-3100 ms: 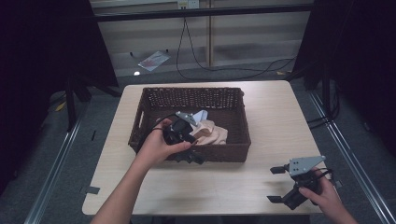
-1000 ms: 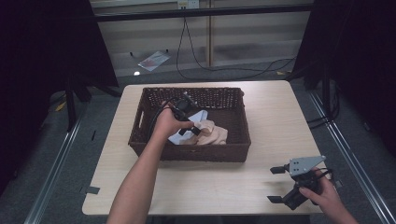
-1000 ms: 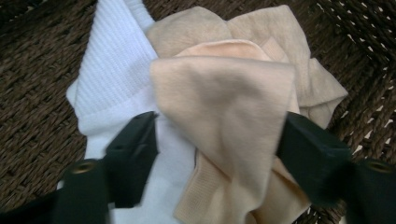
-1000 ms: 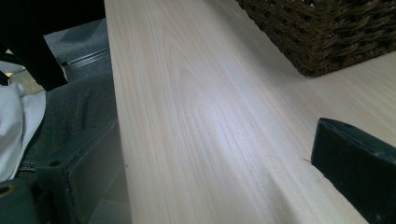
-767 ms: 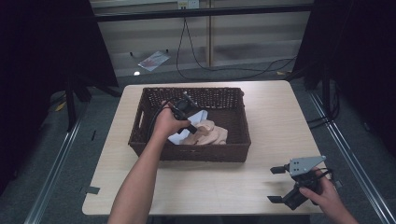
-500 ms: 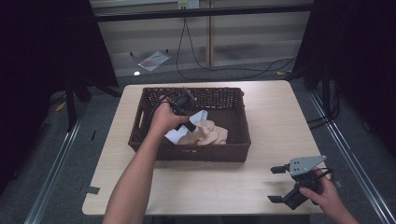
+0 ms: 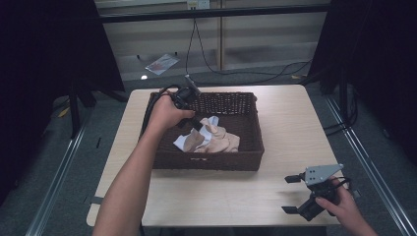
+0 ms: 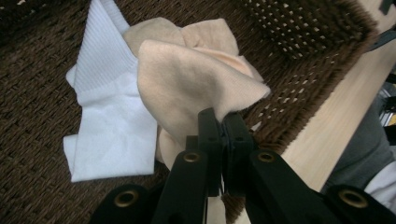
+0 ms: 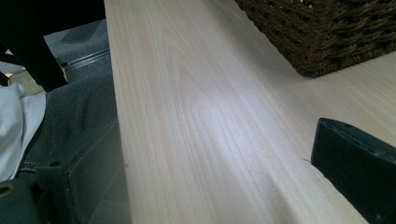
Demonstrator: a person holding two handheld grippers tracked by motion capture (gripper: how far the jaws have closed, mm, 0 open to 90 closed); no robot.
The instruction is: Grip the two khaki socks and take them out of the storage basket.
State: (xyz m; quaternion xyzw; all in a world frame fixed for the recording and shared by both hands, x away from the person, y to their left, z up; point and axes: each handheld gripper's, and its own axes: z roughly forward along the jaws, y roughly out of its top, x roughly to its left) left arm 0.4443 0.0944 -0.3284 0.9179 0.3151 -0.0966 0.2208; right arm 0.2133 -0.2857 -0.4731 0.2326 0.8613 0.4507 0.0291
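Note:
A dark wicker basket [image 7: 206, 162] stands mid-table with a beige cloth [image 7: 219, 140] and a white sock [image 7: 183, 142] inside. My left gripper [image 7: 196, 125] hangs over the basket's left half. Along its jaws I see my left gripper [image 8: 223, 122] shut on a fold of the beige cloth [image 8: 187, 84], lifted off the basket floor, with the white sock [image 8: 107, 126] lying flat beside it. My right gripper [image 7: 286, 194] rests near the table's front right corner, open, with nothing between its fingers. Its wide-apart jaws frame bare table [image 9: 196, 93].
The basket's corner [image 9: 327, 32] lies ahead of the right gripper. Light wooden table [image 7: 290, 128] stretches right of and in front of the basket. Cables and a piece of litter [image 7: 160, 63] lie on the floor beyond the far edge.
My left hand has risen from the basket floor, drawing the beige cloth up with it. The right hand has stayed put.

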